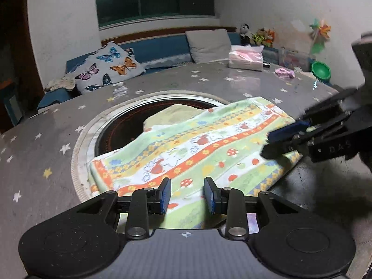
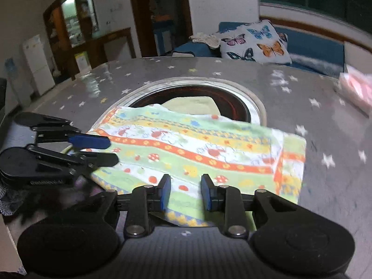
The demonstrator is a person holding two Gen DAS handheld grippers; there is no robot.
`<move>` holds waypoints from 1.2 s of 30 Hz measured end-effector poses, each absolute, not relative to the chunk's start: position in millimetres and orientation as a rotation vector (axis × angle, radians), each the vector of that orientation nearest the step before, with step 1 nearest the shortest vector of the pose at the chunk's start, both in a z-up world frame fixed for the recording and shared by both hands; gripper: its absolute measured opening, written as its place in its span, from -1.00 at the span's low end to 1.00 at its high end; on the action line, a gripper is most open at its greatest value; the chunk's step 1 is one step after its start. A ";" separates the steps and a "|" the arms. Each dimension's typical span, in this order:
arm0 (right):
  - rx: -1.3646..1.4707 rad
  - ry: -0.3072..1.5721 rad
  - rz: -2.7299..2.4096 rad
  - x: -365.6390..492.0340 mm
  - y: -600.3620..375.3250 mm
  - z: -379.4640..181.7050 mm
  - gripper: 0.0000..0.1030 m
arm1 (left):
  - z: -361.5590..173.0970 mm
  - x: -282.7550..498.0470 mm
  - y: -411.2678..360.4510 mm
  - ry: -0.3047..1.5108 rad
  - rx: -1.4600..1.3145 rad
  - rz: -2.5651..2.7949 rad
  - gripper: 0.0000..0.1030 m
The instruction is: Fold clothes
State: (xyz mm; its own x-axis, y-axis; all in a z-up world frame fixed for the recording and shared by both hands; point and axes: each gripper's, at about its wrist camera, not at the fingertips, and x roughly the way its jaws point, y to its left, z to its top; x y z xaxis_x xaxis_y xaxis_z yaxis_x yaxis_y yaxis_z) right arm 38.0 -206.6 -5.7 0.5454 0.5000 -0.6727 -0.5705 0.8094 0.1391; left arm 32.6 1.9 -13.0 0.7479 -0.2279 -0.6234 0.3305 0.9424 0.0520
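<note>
- Two hand-held grippers hover over a patterned cloth (image 1: 186, 148) on a grey star-print table (image 1: 41, 144), where the folding job appears partway done: the cloth already lies as a doubled rectangle.
- The left gripper (image 1: 187, 195) shows its blue pads parted by a narrow gap with nothing pinched; cloth is seen in the gap between them, but the pads do not press on it.
- The right gripper (image 2: 185, 191) stands much the same, jaws slightly apart and empty above the near hem; no earlier view tells more.
- Risk, as judged from here: the far part of the cloth drapes over a round dark recess (image 1: 160, 118) set into the table, so a one-sided tug could slide it into the hole and undo the fold.
- A second risk: with jaws this narrow, a pinch may catch only the top layer, so the layers could separate or the edges end up skewed.
- The cloth is light green with orange, yellow and white bands, printed with red mushrooms, ladybirds and small flowers; it looks soft, like towelling, with slight ripples and one uneven far edge.
- A pale folded piece (image 2: 190, 105) sits inside the recess behind it.
</note>
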 end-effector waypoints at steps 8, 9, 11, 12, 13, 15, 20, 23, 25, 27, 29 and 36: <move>0.004 0.784 0.523 42.3 -248.2 -9.8 -0.39 | -13.3 18.7 29.4 0.653 0.061 -0.266 -0.32; 0.021 0.787 0.515 42.7 -253.2 -10.0 -0.39 | -11.2 17.4 31.9 0.652 0.051 -0.260 -0.32; 0.031 0.773 0.501 41.2 -258.6 -6.9 -0.39 | -7.9 14.6 36.8 0.648 0.050 -0.236 -0.31; 0.036 0.765 0.499 40.4 -259.7 -5.7 -0.39 | -7.3 13.7 39.5 0.647 0.050 -0.227 -0.31; 0.041 0.759 0.497 39.8 -260.8 -4.7 -0.39 | -7.8 12.6 43.0 0.649 0.048 -0.219 -0.31; 0.043 0.760 0.494 40.1 -261.4 -5.5 -0.39 | -12.1 11.1 50.6 0.664 0.039 -0.198 -0.31; 0.032 0.773 0.486 41.1 -258.6 -9.0 -0.39 | -13.4 7.4 61.1 0.673 0.014 -0.183 -0.30; 0.037 0.764 0.480 42.0 -259.0 -6.4 -0.39 | -13.8 7.4 60.1 0.673 0.025 -0.181 -0.29; 0.026 0.785 0.480 43.6 -258.2 -12.6 -0.39 | -14.5 7.3 60.4 0.673 0.022 -0.175 -0.24; 0.016 0.777 0.481 41.6 -257.5 -13.4 -0.39 | -13.8 6.9 61.1 0.671 0.017 -0.168 -0.23; 0.020 0.763 0.476 39.9 -257.4 -8.5 -0.38 | -10.7 6.1 62.7 0.667 0.011 -0.159 -0.18; 0.032 0.770 0.467 44.6 -260.4 -12.1 -0.41 | -11.7 8.4 68.7 0.678 -0.015 -0.134 -0.12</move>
